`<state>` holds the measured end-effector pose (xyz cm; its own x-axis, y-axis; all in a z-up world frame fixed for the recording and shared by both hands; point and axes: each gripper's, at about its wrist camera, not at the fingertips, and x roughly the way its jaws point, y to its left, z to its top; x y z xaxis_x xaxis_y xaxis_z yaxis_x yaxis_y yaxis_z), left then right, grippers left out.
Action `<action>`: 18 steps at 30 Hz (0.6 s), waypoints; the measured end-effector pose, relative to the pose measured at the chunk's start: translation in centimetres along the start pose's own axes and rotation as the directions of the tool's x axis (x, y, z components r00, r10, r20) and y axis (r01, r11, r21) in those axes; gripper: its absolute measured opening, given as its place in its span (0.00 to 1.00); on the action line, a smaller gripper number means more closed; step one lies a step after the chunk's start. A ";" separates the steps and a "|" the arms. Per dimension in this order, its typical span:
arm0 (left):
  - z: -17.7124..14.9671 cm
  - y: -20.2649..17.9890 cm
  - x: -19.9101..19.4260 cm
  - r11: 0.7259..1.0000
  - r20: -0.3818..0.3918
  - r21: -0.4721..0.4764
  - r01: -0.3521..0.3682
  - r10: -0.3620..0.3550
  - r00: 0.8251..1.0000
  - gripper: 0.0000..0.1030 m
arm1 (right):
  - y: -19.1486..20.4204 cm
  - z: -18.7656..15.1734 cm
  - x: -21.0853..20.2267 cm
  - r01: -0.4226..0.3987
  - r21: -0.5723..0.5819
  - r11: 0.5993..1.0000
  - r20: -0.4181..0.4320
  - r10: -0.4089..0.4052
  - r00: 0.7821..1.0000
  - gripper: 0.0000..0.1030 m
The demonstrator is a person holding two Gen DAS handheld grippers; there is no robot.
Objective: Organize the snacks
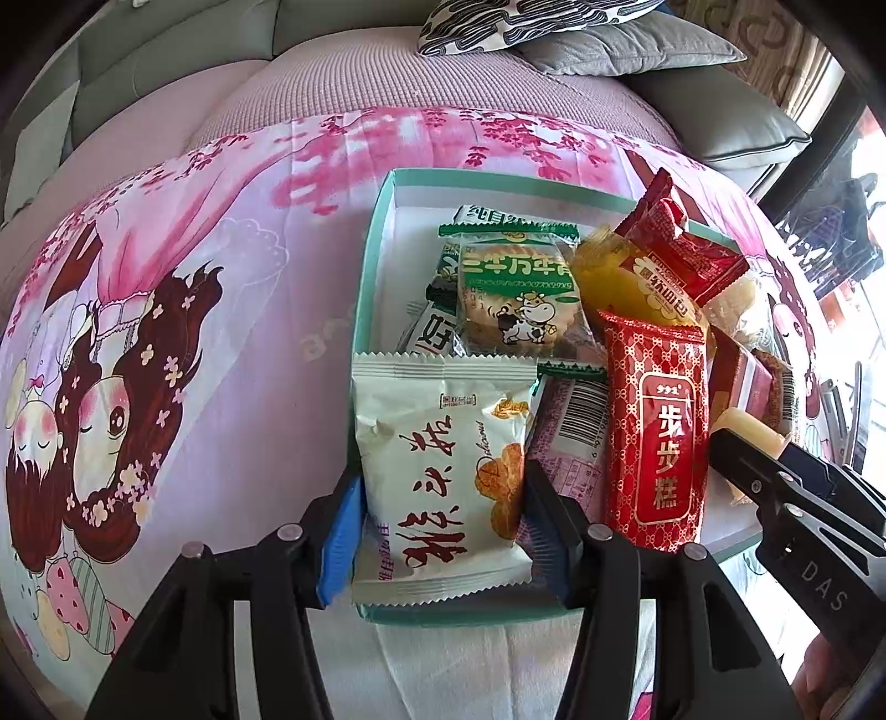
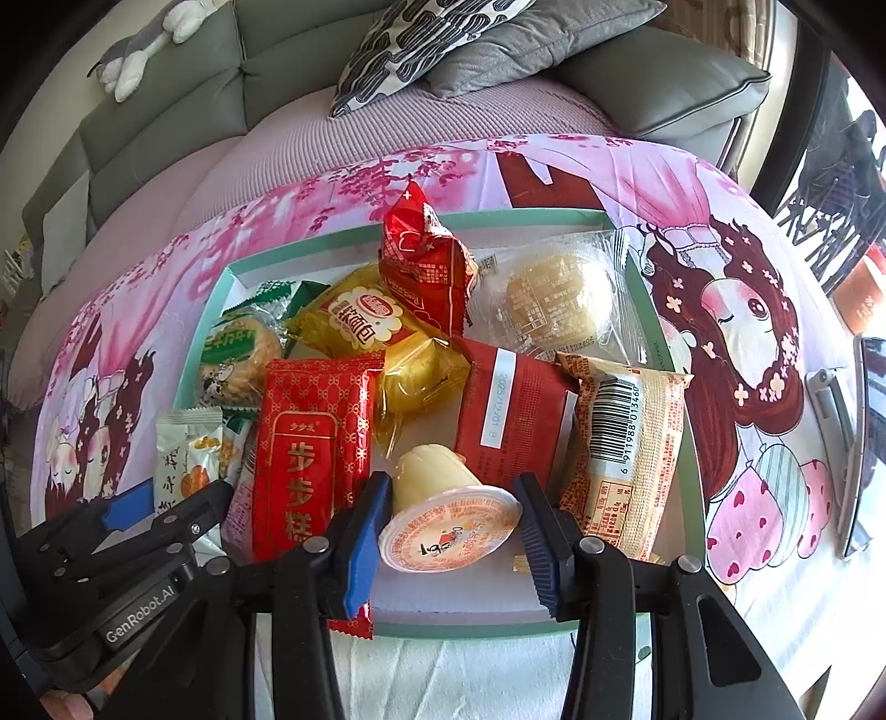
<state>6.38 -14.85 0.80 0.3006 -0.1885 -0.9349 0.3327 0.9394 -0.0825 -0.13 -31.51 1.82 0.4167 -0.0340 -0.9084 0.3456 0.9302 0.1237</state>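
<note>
- Currently, a teal-rimmed box (image 2: 689,476) is seen lying on a pink cartoon-printed cloth (image 1: 194,310), with a sofa (image 2: 166,111) and cushions (image 2: 498,50) behind it.
- The left gripper (image 1: 440,526) is pointed steeply down at the near left corner of the box; a white snack packet (image 1: 437,476) is framed between its blue-padded fingers (image 1: 338,543). The jaws stand apart at either edge of the packet, and whether the pads press on it cannot be told.
- The right gripper (image 2: 451,545) is placed around a jelly cup (image 2: 443,515) lying on its side in the box, lid toward the camera. A gap shows at the right pad, so the cup is not seen to be clamped.
- A long red cake packet (image 2: 310,454) is laid between the two grippers, its near end over the box's front rim.
- A yellow bread packet (image 2: 382,338), a crumpled red packet (image 2: 426,260), a clear-wrapped pastry (image 2: 554,299), a cow-printed biscuit packet (image 1: 515,304) and a barcode-marked packet (image 2: 626,432) are piled in the box.
</note>
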 end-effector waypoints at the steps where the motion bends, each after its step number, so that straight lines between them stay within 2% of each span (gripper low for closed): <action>1: 0.0 0.0 -0.1 1.000 0.004 0.002 0.004 -0.004 1.000 0.60 | 0.0 0.0 0.0 -0.003 0.001 1.000 0.000 0.003 1.000 0.49; 5: -0.1 -0.1 -0.5 1.000 0.012 0.006 0.015 -0.015 1.000 0.64 | -0.1 0.1 -0.1 0.004 0.004 1.000 0.007 -0.004 1.000 0.58; 9: -0.2 -0.2 -1.0 0.999 0.021 0.005 0.040 -0.040 0.999 0.74 | -0.2 0.2 -0.3 -0.003 0.015 1.000 0.021 0.003 1.000 0.65; 11: -0.2 -0.2 -1.4 0.999 0.036 0.010 0.041 -0.041 0.999 0.74 | -0.1 0.2 -0.4 -0.005 0.014 1.000 0.027 0.004 1.000 0.68; 13: -0.2 0.0 -1.8 0.999 0.051 0.004 0.046 -0.046 0.998 0.83 | 0.0 0.3 -0.4 -0.007 0.012 1.000 0.031 0.007 0.999 0.70; 18: -0.1 1.0 -2.6 0.998 0.084 -0.023 0.052 -0.050 0.995 0.85 | -0.1 0.3 -0.5 -0.008 0.018 1.000 0.042 0.008 0.999 0.74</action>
<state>5.79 -13.42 3.10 0.3575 -0.2582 -0.8975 0.3269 0.9348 -0.1387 -0.17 -31.69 2.39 0.4546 -0.0424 -0.8897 0.3573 0.9237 0.1386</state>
